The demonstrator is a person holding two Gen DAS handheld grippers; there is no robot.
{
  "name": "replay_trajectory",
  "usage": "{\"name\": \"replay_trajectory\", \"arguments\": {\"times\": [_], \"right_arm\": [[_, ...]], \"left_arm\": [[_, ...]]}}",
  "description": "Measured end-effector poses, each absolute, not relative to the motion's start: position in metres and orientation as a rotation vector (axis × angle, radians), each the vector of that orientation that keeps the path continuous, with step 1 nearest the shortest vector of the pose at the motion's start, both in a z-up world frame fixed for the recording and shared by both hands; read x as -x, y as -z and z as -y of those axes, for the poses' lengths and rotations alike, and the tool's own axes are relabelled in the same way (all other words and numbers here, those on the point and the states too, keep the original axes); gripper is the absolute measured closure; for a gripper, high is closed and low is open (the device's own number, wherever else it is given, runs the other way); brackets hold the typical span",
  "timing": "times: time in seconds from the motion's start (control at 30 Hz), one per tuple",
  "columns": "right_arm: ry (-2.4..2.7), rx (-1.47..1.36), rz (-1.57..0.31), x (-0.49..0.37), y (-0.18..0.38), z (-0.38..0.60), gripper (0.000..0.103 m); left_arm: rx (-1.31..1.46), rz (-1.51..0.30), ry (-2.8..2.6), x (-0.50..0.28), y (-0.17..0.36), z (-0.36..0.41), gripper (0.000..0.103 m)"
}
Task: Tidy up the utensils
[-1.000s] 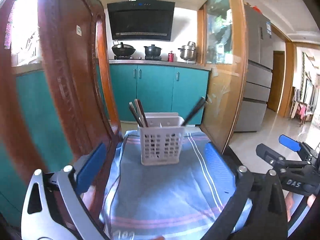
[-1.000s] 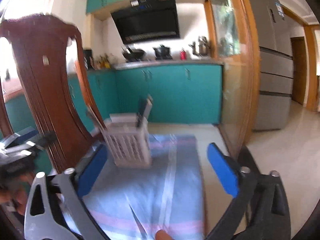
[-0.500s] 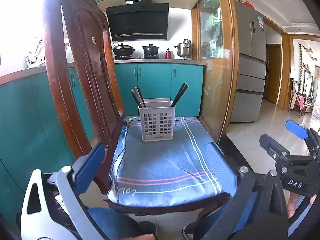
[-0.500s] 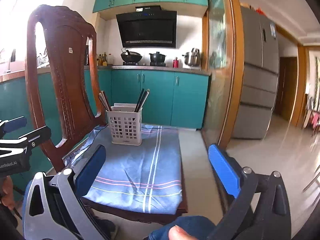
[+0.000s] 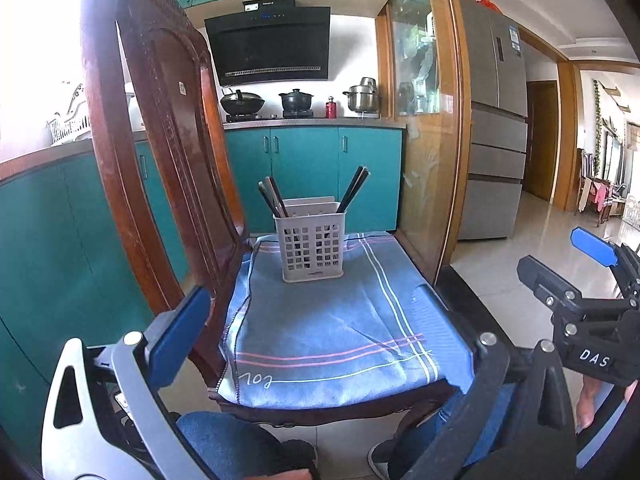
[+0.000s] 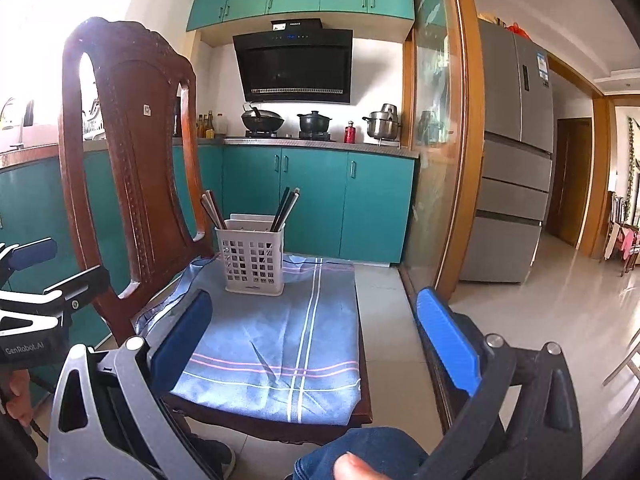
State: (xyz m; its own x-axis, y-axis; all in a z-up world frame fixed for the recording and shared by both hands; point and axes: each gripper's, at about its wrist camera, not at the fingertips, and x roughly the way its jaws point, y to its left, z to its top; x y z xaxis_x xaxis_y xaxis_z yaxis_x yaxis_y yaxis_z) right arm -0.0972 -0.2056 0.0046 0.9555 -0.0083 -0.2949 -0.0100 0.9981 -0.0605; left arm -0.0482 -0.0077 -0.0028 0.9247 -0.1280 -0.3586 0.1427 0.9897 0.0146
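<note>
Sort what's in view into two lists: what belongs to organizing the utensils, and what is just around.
Part of the job:
- white basket
- chopsticks standing in it
- left gripper, open
- right gripper, open

Just around:
- striped cloth under the basket
- wooden chair
- wok, black pot and steel pot on the counter
- red bottle
- fridge

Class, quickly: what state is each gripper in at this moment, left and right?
Left gripper: open, fingers wide apart, holding nothing.
Right gripper: open, fingers wide apart, holding nothing.
</note>
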Motion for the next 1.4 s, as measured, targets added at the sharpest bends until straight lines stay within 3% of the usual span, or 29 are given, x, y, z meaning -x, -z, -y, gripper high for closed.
{"name": "replay_trajectory", "arguments": {"times": [1.4], "right_arm": [[-0.001,0.061,-0.321,0.0903,0.0026,0.2017,0.003]], "left_arm": [[-0.04,-0.398,0.168,0.0374,0.0117,0.005,0.003]]}}
